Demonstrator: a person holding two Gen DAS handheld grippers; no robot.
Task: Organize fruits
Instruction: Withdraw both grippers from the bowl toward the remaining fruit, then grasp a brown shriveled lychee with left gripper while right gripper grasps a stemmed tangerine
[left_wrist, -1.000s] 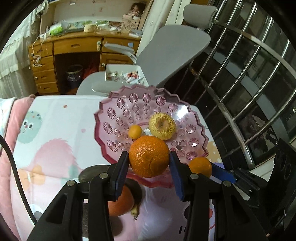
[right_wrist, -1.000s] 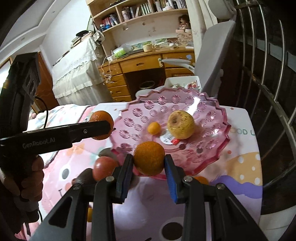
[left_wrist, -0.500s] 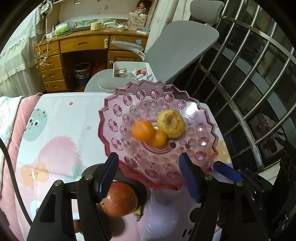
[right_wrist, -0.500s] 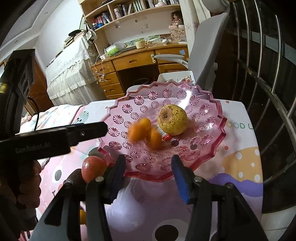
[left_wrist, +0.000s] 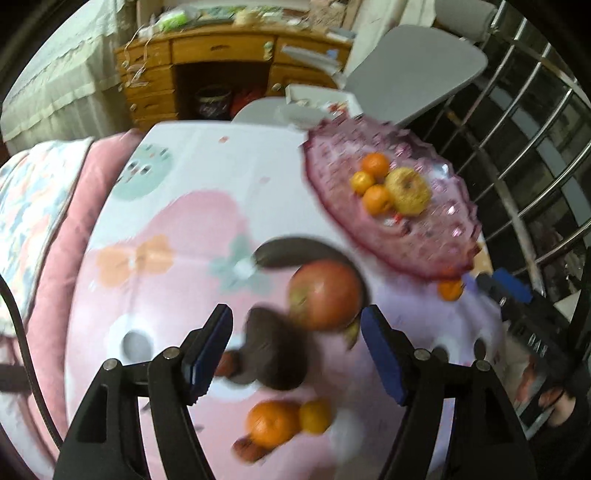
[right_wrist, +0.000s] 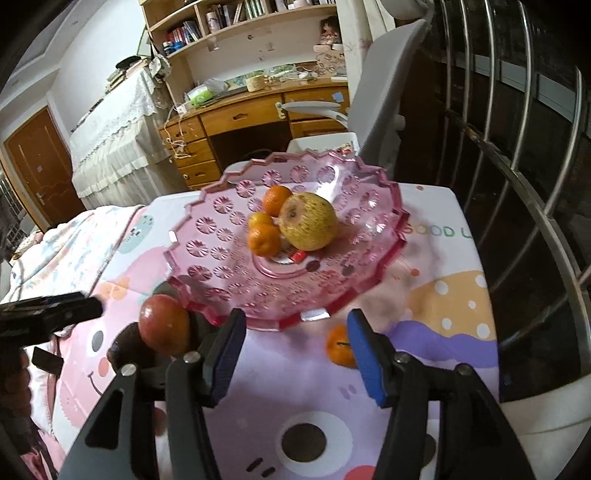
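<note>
— Left gripper (left_wrist: 297, 347)?
— Fingers spread wide, holding nothing, above a red apple (left_wrist: 324, 294) and a dark avocado (left_wrist: 275, 350) on the cartoon tablecloth (left_wrist: 166, 229).

— Right gripper (right_wrist: 293, 354)?
— Also spread apart, empty, just short of the pink glass plate (right_wrist: 221, 254); small orange (right_wrist: 340, 346) beside its right fingertip.

— Plate contents?
— Three tangerines (right_wrist: 263, 239) touching a yellow pear (right_wrist: 308, 221) at the centre.

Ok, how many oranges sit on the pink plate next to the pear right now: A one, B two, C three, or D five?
C: on the plate, three oranges, and, cluster left of the pear.
</note>
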